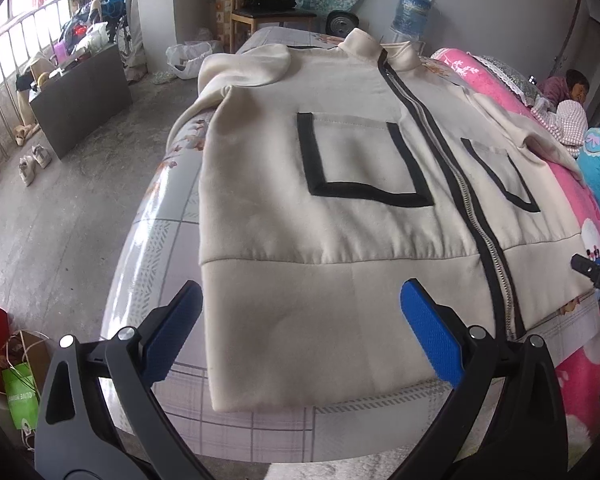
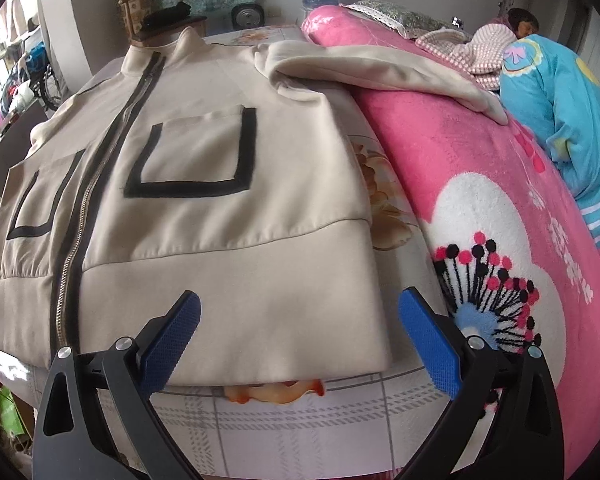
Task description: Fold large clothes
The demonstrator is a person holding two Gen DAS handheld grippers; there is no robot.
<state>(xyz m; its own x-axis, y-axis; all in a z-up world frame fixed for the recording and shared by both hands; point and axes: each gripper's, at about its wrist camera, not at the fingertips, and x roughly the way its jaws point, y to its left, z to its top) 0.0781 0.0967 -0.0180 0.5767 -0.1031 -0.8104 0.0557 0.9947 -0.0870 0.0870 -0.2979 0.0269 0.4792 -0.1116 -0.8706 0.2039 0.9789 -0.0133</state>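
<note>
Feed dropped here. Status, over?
Both hand-held grippers open, left, right, at hem. Jacket flat, unfolded. Right sleeve on pink blanket.

Left wrist view: set low at the foot of the bed, close over the hem of the cream zip-front jacket with black-trimmed pockets (image 1: 340, 184), facing up its length toward the collar; concrete floor at left. Right wrist view: same low, close station, further right, facing the same way; pink plush blanket (image 2: 480, 152) at right. Shared: jacket (image 2: 204, 200), zipper, far wall.
</note>
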